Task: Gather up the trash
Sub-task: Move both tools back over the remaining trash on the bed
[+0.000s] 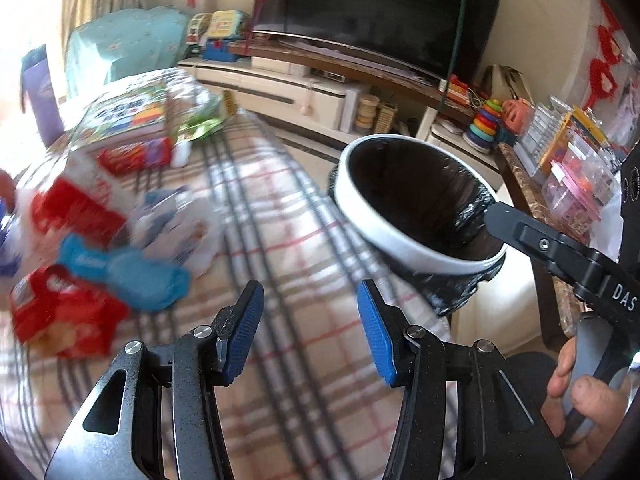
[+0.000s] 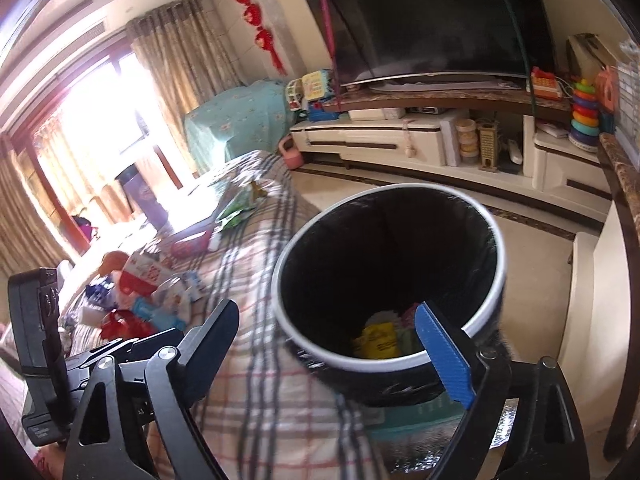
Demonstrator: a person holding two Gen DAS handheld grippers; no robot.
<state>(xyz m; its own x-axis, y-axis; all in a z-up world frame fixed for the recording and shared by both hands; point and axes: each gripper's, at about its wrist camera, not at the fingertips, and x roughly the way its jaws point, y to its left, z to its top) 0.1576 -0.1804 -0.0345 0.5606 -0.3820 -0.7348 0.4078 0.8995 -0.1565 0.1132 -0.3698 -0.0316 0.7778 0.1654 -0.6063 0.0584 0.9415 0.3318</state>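
A round bin [image 2: 384, 364] with a white rim and a black liner stands tilted beside the checked cloth; a yellow wrapper [image 2: 378, 342] and other scraps lie in it. My right gripper [image 2: 328, 344] is open wide, its blue-padded finger over the bin's near rim, the other finger clear of it. In the left wrist view one of its fingers [image 1: 520, 232] reaches the bin's [image 1: 404, 248] rim. My left gripper [image 1: 308, 328] is open over the cloth with nothing between its pads. Left of it lie a blue wrapper [image 1: 128, 276], red wrappers [image 1: 64, 316] and a white packet [image 1: 176, 220].
The checked cloth [image 1: 288, 248] covers a low table with books and a green packet [image 1: 200, 124] at its far end. A TV [image 2: 432, 20] on a long cabinet lines the back wall. A marble-edged shelf [image 1: 536, 208] with toys and clear boxes is on the right.
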